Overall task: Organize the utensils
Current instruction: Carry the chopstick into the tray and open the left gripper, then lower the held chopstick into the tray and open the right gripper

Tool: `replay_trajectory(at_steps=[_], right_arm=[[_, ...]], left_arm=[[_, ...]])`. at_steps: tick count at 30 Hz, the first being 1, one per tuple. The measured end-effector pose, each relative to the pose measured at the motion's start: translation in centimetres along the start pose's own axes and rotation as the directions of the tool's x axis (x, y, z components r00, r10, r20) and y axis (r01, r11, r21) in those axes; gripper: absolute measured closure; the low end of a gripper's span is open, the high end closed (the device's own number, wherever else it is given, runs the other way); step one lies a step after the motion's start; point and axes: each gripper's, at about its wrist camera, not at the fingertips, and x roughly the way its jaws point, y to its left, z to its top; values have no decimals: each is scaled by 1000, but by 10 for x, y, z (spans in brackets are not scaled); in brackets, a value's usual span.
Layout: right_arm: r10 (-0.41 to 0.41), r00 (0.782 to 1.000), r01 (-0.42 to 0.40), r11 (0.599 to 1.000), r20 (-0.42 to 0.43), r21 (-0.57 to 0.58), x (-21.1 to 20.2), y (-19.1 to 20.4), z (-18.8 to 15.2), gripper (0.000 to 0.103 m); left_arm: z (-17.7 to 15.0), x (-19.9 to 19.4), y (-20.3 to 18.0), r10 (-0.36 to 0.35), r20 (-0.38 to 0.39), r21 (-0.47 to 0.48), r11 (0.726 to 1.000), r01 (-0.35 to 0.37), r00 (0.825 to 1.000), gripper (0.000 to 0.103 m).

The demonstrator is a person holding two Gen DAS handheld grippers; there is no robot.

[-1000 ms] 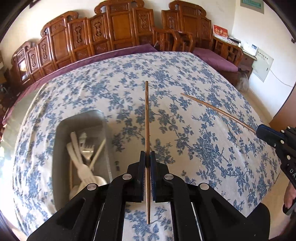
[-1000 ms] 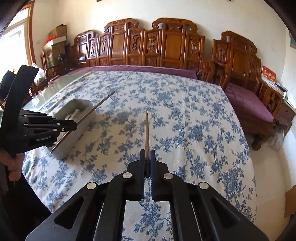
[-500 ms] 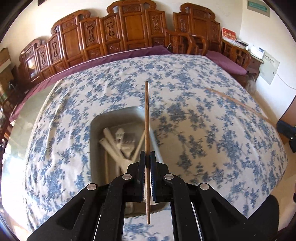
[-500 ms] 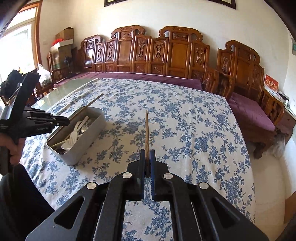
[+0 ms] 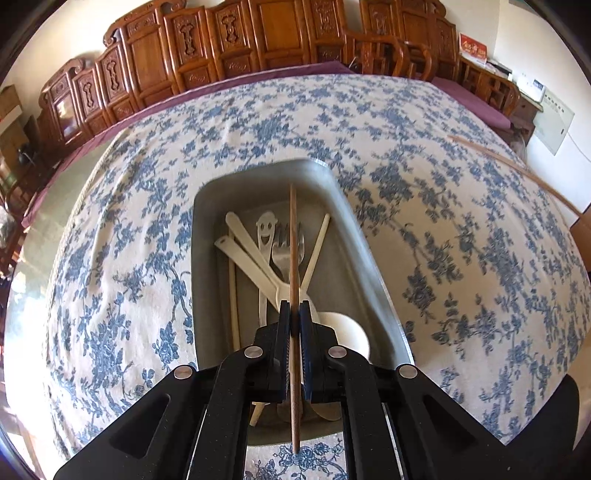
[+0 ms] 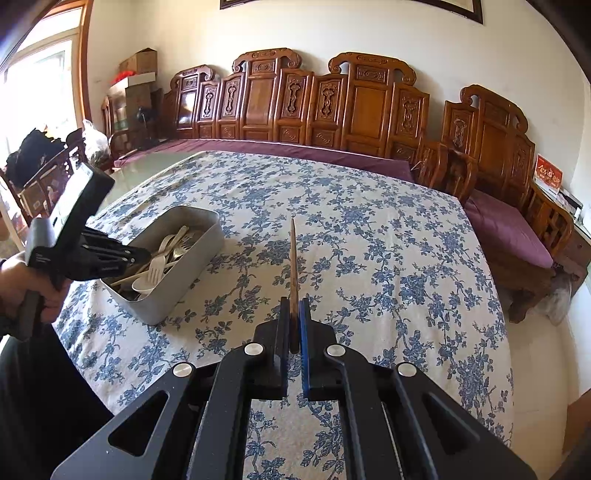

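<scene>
Legible text: none. A small red card with gold characters (image 6: 549,177) stood on the carved wooden side cabinet (image 6: 565,221) at the far right, its characters too blurred to read; the same red card (image 5: 472,49) appeared in the left wrist view, equally unreadable

A room with plain cream walls (image 6: 177,33). Along the far wall stands a row of carved, reddish-brown wooden benches (image 6: 314,99) with tall ornate backs and purple seat cushions (image 6: 506,229). In front of them is a large desk covered by a white cloth with blue flowers (image 6: 388,251). At the left, a bright window (image 6: 40,85) lets in strong daylight, with cardboard boxes (image 6: 138,62) stacked near it. A dark picture frame (image 6: 351,4) hangs high on the wall. The floor (image 6: 535,369) at the right is pale.
</scene>
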Motion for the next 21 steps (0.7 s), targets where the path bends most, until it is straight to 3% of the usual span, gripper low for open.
replay_trajectory(at_steps=[9,13,21], right_arm=[[18,1000,-18,1000,-2,-19,1,17,2,97],[28,1000,-28,999,6,-31,0,30,7,97],[65,998,-64,997,16,-41,5,63,24,97]], left_arm=[[-1,3,10,-12,12,-36,999,12,1000,98],[-1,-8,15,-17,43,-37,999,18,999,86],[-4,-39,27,-29,103,-35,999,33,994,84]])
